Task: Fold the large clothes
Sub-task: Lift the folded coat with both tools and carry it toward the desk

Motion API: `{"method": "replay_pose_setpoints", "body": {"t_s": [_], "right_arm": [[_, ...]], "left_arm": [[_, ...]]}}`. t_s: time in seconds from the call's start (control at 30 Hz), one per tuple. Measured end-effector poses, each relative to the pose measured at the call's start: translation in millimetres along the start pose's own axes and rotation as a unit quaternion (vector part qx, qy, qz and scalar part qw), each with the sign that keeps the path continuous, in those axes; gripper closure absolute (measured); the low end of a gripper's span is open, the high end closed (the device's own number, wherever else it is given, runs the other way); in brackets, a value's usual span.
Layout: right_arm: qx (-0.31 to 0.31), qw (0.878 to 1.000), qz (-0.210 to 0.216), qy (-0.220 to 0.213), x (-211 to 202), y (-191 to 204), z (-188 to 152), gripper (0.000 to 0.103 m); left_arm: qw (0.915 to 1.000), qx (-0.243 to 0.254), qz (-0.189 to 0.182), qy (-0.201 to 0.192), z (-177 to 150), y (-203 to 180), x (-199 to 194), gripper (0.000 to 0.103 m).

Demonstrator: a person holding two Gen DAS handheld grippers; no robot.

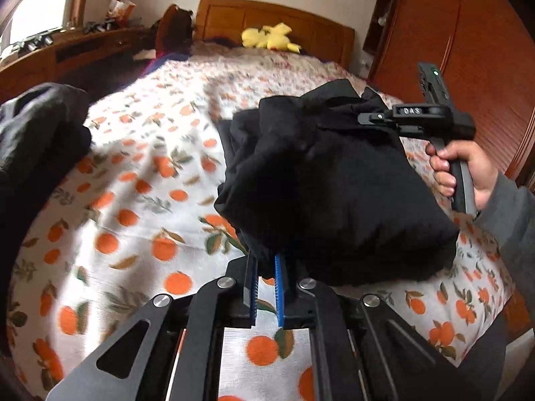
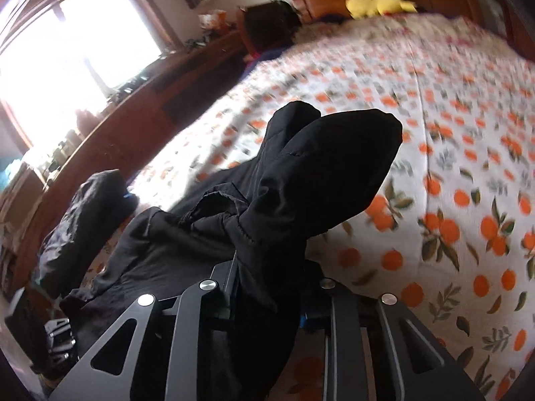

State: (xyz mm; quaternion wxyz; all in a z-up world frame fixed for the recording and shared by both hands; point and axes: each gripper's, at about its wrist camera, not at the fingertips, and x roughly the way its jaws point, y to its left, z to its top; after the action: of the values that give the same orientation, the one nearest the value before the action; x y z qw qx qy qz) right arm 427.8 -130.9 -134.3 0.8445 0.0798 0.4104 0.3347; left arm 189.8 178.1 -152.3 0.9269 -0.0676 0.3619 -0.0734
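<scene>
Both grippers clamp the black garment (image 1: 334, 180) aloft over the bed (image 1: 140, 220): left gripper (image 1: 265, 287) at its 6 o'clock edge, right gripper (image 1: 374, 118) at 1 o'clock. Such narrow bites risk the bundled folds slipping and unfolding.

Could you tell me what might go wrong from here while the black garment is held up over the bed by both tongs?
1. The left tongs pinch only a thin edge of the black garment; the bulky bundle could slip out.
2. The right tongs grip bunched fabric, so the fold may come undone.
3. The other dark garment lies at the edge of the bed; a swing could knock it off.
</scene>
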Motion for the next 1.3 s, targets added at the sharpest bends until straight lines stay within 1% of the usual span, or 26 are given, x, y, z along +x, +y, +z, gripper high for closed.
{"method": "replay_pose_setpoints", "body": {"t_s": [0.23,0.43,0.47,0.57,0.67,0.77,0.83,0.9,0.93,1.07,1.13,1.23,1.3], "right_arm": [[-0.039,0.999,0.010,-0.034,-19,70,23,0.082],[-0.076,0.995,0.030,-0.050,-19,147,56,0.082],[-0.082,0.995,0.035,-0.051,-17,163,62,0.082],[-0.099,0.992,0.052,-0.052,0,212,76,0.082],[-0.111,0.990,0.075,-0.048,23,261,85,0.082],[-0.123,0.987,0.096,-0.039,46,309,88,0.082],[-0.133,0.984,0.113,-0.031,65,345,88,0.082],[-0.137,0.982,0.129,-0.027,82,373,87,0.082],[-0.137,0.981,0.134,-0.025,86,380,87,0.082],[-0.145,0.978,0.153,-0.012,119,433,81,0.082],[-0.146,0.977,0.158,-0.008,129,448,76,0.082],[-0.152,0.977,0.153,-0.001,147,467,64,0.080],[-0.157,0.979,0.133,0.003,158,471,56,0.079]], "left_arm": [[0.9984,-0.004,0.025,-0.051,22,30,-56,0.094],[0.9942,0.000,0.060,-0.089,40,62,-113,0.094],[0.9930,-0.002,0.069,-0.096,43,72,-126,0.094],[0.9896,-0.008,0.093,-0.110,48,97,-155,0.094],[0.9843,-0.016,0.128,-0.120,51,126,-186,0.094],[0.9772,-0.029,0.167,-0.128,49,161,-220,0.095],[0.9734,-0.036,0.184,-0.131,48,181,-239,0.095],[0.9673,-0.046,0.210,-0.134,43,205,-260,0.095],[0.9654,-0.051,0.218,-0.134,41,214,-267,0.095],[0.9549,-0.076,0.255,-0.131,29,258,-294,0.095],[0.9501,-0.092,0.270,-0.127,22,279,-304,0.095],[0.9455,-0.114,0.281,-0.121,9,310,-311,0.095],[0.9443,-0.124,0.281,-0.116,0,322,-312,0.095]]}}
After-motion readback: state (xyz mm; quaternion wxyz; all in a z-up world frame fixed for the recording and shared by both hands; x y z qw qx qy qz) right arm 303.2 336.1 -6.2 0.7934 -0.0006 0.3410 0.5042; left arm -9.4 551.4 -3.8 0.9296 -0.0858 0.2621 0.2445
